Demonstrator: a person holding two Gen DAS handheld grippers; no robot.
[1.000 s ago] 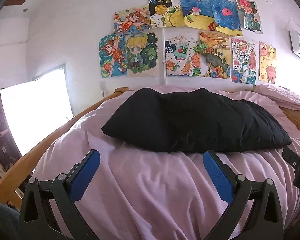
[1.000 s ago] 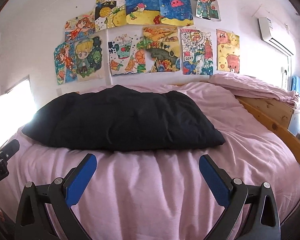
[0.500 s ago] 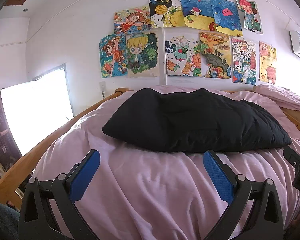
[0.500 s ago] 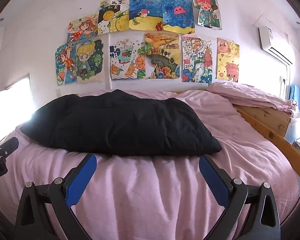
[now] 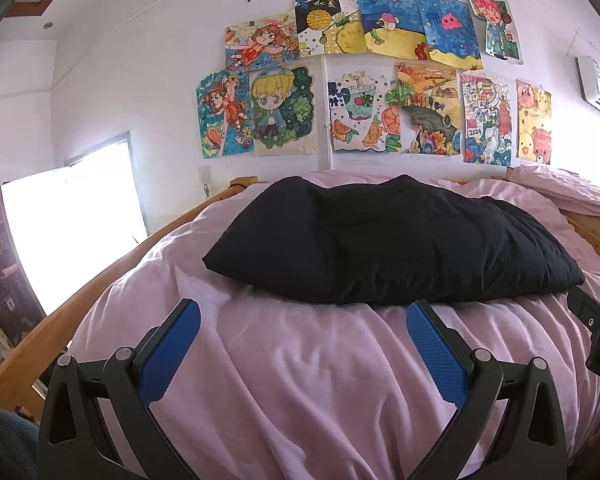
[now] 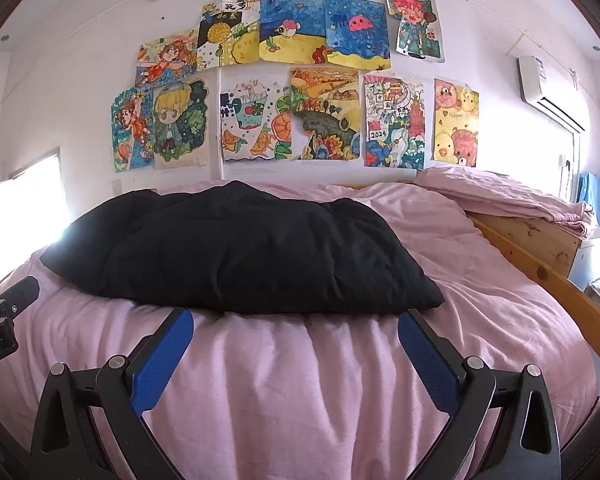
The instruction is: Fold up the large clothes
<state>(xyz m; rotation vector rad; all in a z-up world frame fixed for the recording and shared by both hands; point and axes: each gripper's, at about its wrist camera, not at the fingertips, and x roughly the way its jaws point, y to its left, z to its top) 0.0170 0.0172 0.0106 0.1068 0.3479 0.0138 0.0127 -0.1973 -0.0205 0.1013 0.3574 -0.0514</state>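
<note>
A black padded garment point(image 5: 392, 244) lies folded in a thick bundle on the pink bedcover point(image 5: 300, 380); in the right wrist view the same black garment point(image 6: 240, 252) fills the middle. My left gripper point(image 5: 302, 312) hovers open just short of the garment's near edge, nothing between its blue pads. My right gripper point(image 6: 294, 316) is open too, its tips close to the near edge toward the garment's right end. Part of the right tool point(image 5: 596, 328) shows at the left view's right edge, and part of the left tool point(image 6: 4, 316) at the right view's left edge.
A wooden bed rail point(image 5: 60, 316) runs along the left and another rail point(image 6: 548, 276) along the right. Folded pink bedding point(image 6: 500, 196) rests at the back right. Drawings point(image 6: 292, 92) cover the wall behind. A bright window point(image 5: 68, 224) is at left, an air conditioner point(image 6: 548, 92) high right.
Both grippers have edged slightly closer to the garment's near edge; the right wrist view has tilted down a little. The garment has not moved and both stay open.
</note>
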